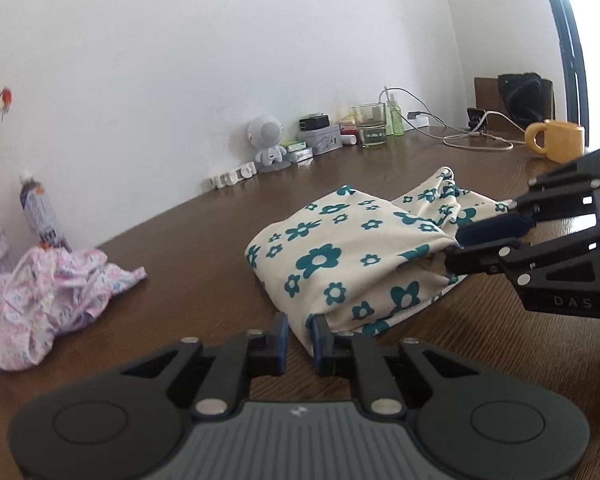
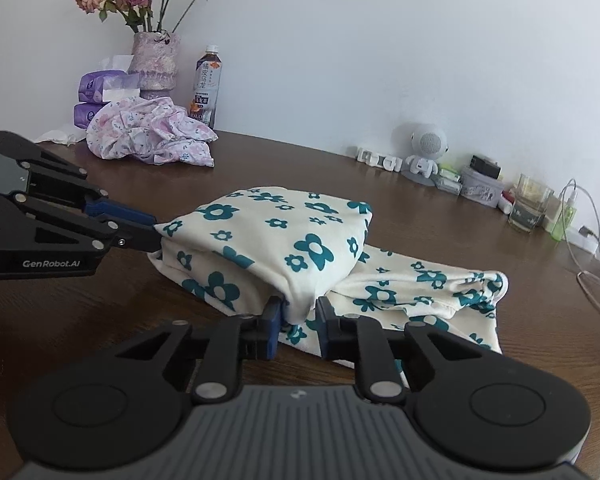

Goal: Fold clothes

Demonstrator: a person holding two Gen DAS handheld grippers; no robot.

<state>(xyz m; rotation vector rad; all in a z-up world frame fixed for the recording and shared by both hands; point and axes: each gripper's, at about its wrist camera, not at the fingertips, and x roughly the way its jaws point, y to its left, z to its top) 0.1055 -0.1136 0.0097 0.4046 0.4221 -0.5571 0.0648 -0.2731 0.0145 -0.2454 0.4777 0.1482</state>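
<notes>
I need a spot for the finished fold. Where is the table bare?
Bare wood lies between the floral garment and the crumpled pink garment, and behind the floral one toward the white figurine. The wall edge from figurine to yellow mug is crowded with a glass, boxes and cables.

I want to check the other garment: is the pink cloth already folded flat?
No, the pink cloth lies crumpled in a loose heap on the table, in front of the vase.

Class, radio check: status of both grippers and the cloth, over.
Left hand-held gripper and right hand-held gripper both pinching floral cloth. Cloth half folded on table. Pink garment well aside.
</notes>
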